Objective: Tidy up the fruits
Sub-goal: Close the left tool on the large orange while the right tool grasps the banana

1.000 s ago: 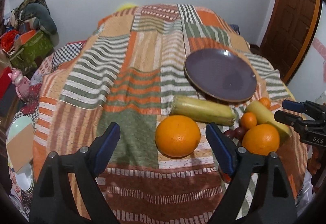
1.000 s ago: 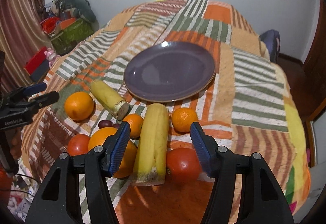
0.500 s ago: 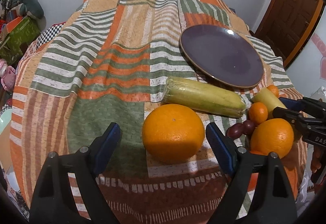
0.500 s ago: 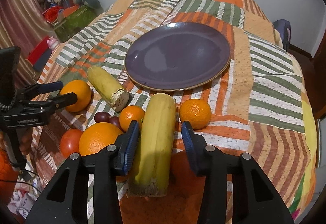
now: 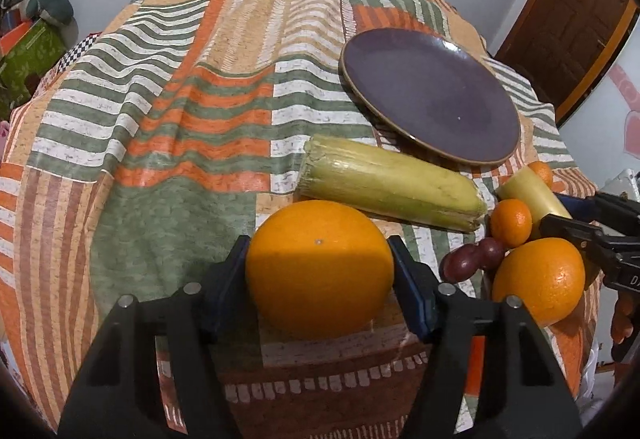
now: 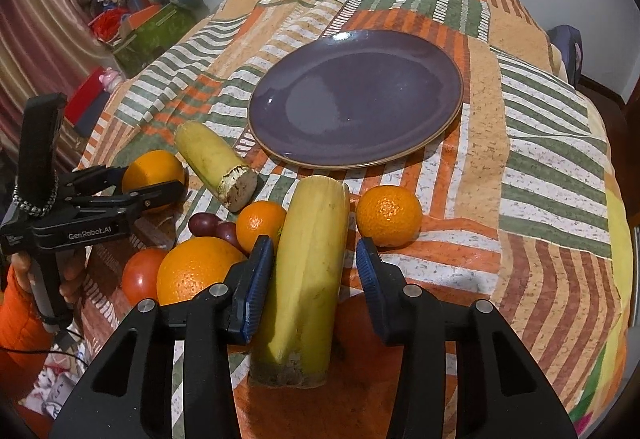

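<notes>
My left gripper (image 5: 318,263) is shut on a large orange (image 5: 319,268) resting on the patterned cloth; it also shows in the right wrist view (image 6: 154,172). My right gripper (image 6: 315,263) is open, its blue pads close on both sides of a yellow banana piece (image 6: 310,279), with a small gap on the right. An empty purple plate (image 6: 356,99) lies behind the fruit, also in the left wrist view (image 5: 432,95). Another yellow-green banana piece (image 5: 390,183) lies just beyond the held orange.
Around the banana lie a second large orange (image 6: 194,271), two mandarins (image 6: 388,215) (image 6: 260,225), dark grapes (image 6: 212,227) and a red tomato (image 6: 140,277). A green box and clutter (image 6: 152,27) stand on the floor at far left. A wooden door (image 5: 568,23) is at right.
My left gripper moved forward and closed its jaws onto the large orange. My right gripper came down around the banana piece and narrowed its opening.
</notes>
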